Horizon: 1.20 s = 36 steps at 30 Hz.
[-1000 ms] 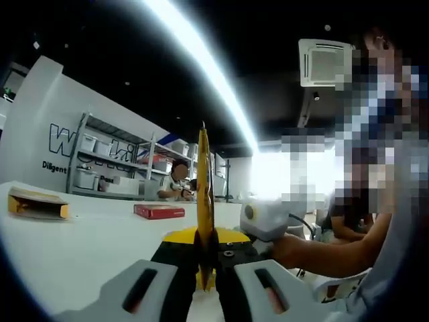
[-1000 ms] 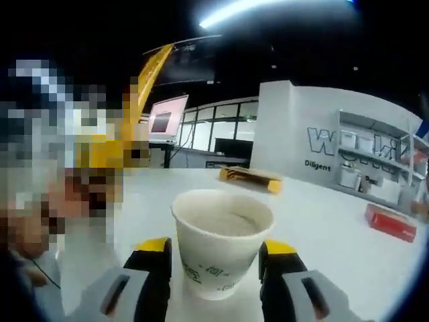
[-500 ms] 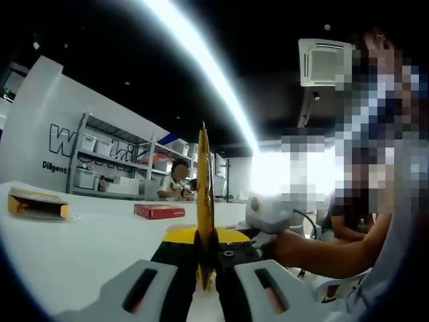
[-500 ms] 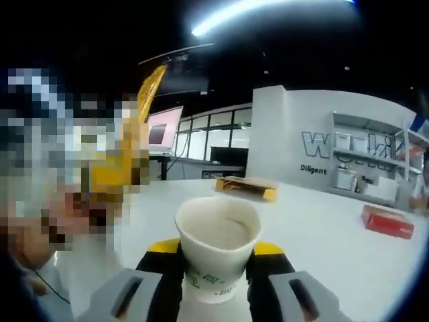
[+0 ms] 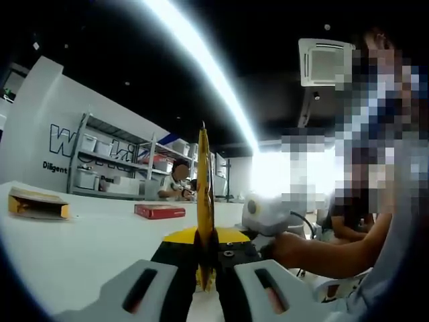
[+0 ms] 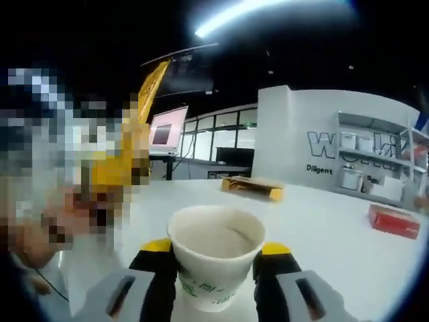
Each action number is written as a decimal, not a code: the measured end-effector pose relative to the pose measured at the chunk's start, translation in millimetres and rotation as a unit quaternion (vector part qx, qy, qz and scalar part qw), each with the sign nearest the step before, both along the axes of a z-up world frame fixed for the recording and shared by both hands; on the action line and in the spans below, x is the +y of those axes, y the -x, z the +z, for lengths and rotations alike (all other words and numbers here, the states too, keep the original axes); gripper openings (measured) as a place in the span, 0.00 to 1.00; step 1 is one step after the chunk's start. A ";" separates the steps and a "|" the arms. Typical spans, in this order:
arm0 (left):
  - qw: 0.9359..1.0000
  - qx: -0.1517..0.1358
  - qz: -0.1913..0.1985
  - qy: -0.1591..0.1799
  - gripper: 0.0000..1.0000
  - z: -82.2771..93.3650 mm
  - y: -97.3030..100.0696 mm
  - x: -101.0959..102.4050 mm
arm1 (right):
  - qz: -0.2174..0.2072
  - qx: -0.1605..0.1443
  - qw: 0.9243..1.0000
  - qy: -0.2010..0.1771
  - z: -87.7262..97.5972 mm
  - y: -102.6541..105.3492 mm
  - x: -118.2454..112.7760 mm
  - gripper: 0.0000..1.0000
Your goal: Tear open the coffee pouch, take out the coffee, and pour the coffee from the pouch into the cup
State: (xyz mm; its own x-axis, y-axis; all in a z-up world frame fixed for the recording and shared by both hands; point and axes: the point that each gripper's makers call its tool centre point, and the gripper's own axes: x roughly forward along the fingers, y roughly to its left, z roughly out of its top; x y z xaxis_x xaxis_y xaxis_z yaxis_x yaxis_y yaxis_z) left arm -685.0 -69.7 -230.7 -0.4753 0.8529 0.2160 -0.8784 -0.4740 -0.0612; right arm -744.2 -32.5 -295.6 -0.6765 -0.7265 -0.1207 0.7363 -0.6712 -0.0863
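The white tabletop (image 5: 87,241) stretches away under both my hands toward a wall with shelves (image 5: 110,164) of white bins. Far out on it lie a flat yellow-and-brown box (image 5: 37,203) and, nearer the shelves, a red box (image 5: 159,211); in the right gripper view the same yellow box (image 6: 253,187) and red box (image 6: 393,221) sit well apart beyond the cup. My right tool (image 6: 216,272) is clamped on the white paper cup (image 6: 214,258), one jaw pressed to each side of it, the cup upright with its open mouth toward the camera. My left tool (image 5: 205,272) is clenched on the yellow coffee pouch (image 5: 203,201), which stands edge-on between the jaws and rises straight up above them. From the right gripper view that pouch (image 6: 151,84) shows up at the left, slanting upward above the cup's level.
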 end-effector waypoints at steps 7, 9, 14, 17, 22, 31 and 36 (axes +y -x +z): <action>1.000 0.001 0.001 0.000 0.10 -0.1 -0.4 0.3 | -0.005 0.018 0.999 0.048 22.6 -4.7 8.7 0.37; 1.000 0.001 0.001 0.000 0.10 -0.1 -0.8 0.4 | -0.006 0.021 0.999 0.045 23.9 -3.1 9.2 0.37; 1.000 0.001 0.002 0.001 0.10 -0.3 -0.8 0.3 | -0.008 0.022 1.000 0.018 18.6 -1.4 8.2 0.37; 1.000 0.001 0.002 0.001 0.10 -0.4 -0.5 0.0 | -0.008 0.024 1.000 0.012 17.6 -1.2 7.4 0.38; 1.000 0.001 0.003 0.000 0.10 -0.2 0.2 -0.7 | 0.005 0.019 1.000 0.004 5.6 1.0 2.8 0.54; 1.000 0.001 0.002 0.001 0.10 -1.0 -0.1 -0.6 | 0.003 0.015 1.000 0.006 4.3 1.3 10.1 0.60; 1.000 0.001 0.002 0.000 0.10 -1.1 -0.4 -0.5 | 0.013 0.019 0.999 0.030 10.8 -3.7 9.9 0.44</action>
State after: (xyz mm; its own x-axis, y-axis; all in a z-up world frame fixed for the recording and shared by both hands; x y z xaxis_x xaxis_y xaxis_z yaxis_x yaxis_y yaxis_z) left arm -684.6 -70.2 -231.7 -0.4780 0.8513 0.2164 -0.8768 -0.4772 -0.0593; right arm -740.5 -22.6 -284.8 -0.6607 -0.7489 -0.0512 0.7503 -0.6570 -0.0736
